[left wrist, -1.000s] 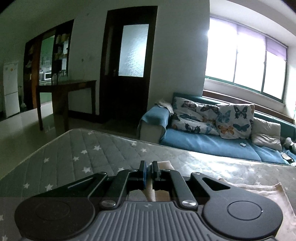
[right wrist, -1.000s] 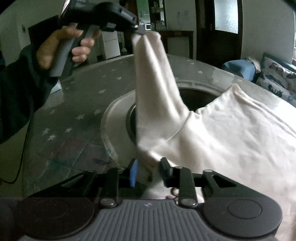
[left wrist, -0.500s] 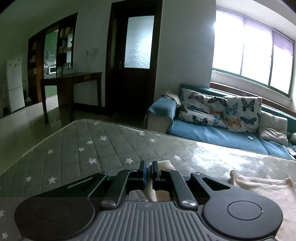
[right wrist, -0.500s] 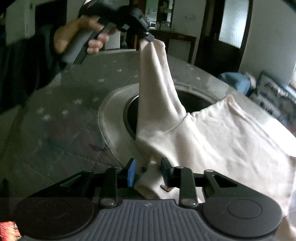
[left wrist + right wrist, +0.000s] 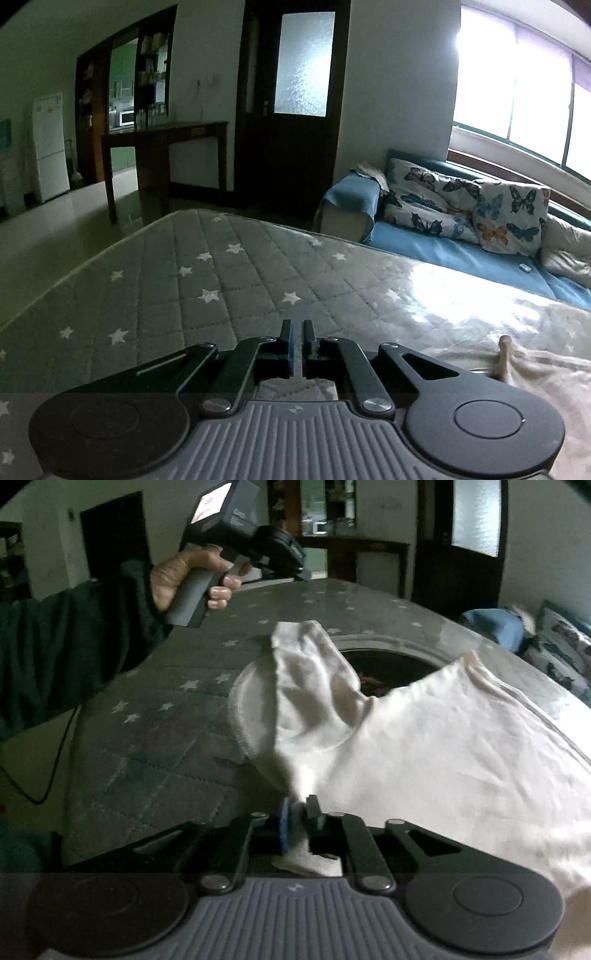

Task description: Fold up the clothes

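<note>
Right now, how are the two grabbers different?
The right gripper is shut on the white shirt, pinching its cloth; the left gripper is shut on nothing. The right gripper sits low at the shirt; the left gripper is held above the mattress, apart from the sleeve. Both are black with two fingers.

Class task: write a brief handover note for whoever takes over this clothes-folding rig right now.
Left gripper: shut, empty, held above the star-print mattress.
Right gripper: shut on the white shirt near its sleeve.
Done: nothing folded neatly; the sleeve lies crumpled on the mattress.
Left: flatten the sleeve, fold sleeves and body.
</note>
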`<state>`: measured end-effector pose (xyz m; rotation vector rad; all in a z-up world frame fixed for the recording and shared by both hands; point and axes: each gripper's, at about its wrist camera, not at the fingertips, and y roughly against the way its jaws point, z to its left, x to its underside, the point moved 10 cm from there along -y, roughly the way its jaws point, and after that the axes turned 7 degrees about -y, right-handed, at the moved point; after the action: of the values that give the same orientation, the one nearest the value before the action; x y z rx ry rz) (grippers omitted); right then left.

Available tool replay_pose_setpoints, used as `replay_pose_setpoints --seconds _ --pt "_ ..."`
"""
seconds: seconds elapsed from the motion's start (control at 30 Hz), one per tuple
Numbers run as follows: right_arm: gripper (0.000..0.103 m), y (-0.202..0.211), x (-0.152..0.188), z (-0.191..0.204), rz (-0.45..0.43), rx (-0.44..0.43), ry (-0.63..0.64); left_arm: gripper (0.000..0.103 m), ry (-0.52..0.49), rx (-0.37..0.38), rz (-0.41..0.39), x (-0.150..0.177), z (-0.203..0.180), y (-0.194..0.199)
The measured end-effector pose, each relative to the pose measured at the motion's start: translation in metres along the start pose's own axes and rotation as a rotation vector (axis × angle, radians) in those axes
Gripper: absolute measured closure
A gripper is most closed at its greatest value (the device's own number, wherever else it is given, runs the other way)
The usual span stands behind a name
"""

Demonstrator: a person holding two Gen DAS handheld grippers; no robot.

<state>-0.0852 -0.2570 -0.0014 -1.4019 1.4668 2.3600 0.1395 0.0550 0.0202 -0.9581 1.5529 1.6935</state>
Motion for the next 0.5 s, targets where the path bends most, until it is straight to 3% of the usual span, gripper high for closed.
replay_pose_setpoints --seconds 0.23,0.37,0.5 --pt "0.087 0.008 -0.015 -0.001 -0.048 -0.010 -0.023 0.096 0.024 0.063 0.084 0.031 0.004 0.008" --pt "0.077 0.009 -0.018 -0.003 -0.066 0.005 -0.047 0.075 0.028 0.065 0.152 0.060 0.005 0.007" --pt "0.070 0.013 -0.022 -0.008 -0.088 0.017 -0.078 0.066 0.043 0.050 0.197 0.077 0.007 0.002"
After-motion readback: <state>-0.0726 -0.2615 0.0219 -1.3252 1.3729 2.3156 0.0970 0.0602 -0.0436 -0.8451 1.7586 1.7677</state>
